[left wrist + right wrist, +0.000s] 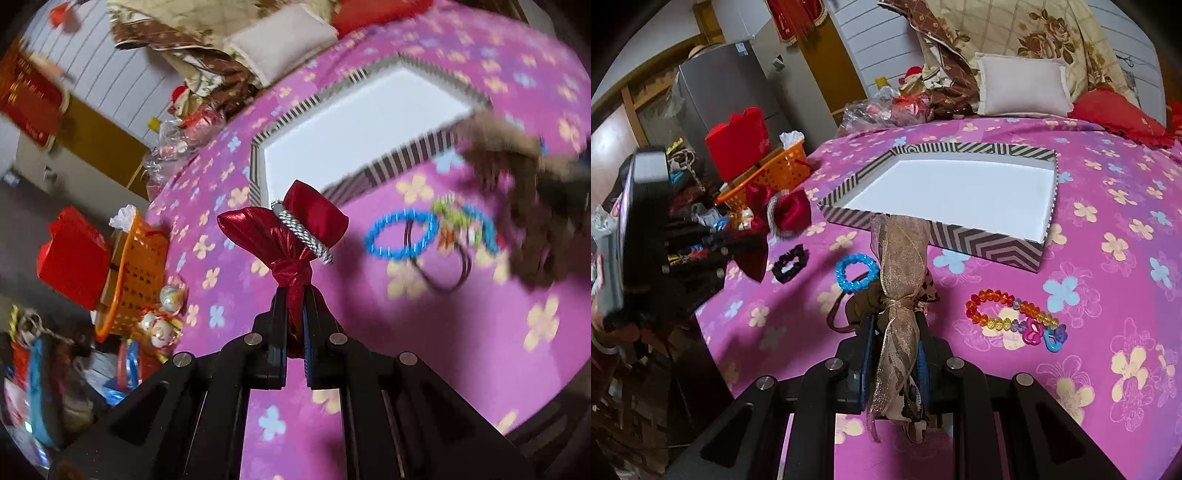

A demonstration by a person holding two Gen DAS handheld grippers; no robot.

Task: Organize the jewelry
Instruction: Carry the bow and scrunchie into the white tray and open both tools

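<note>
My left gripper [294,295] is shut on a red satin bow [284,229] with a silver cord band, held above the bed; it also shows in the right wrist view [783,212]. My right gripper [895,325] is shut on a beige gauze bow [901,251], blurred in the left wrist view [517,177]. The striped box [982,242] with a white inside lies open ahead. A blue bead bracelet [856,272], a black scrunchie [790,263] and a rainbow bead bracelet [1015,314] lie on the pink bedspread.
An orange basket [783,170] and a red box [738,144] stand off the bed's left edge amid clutter. Pillows [1023,86] and a quilt are piled at the far end. A brown hair tie [842,314] lies by my right fingers.
</note>
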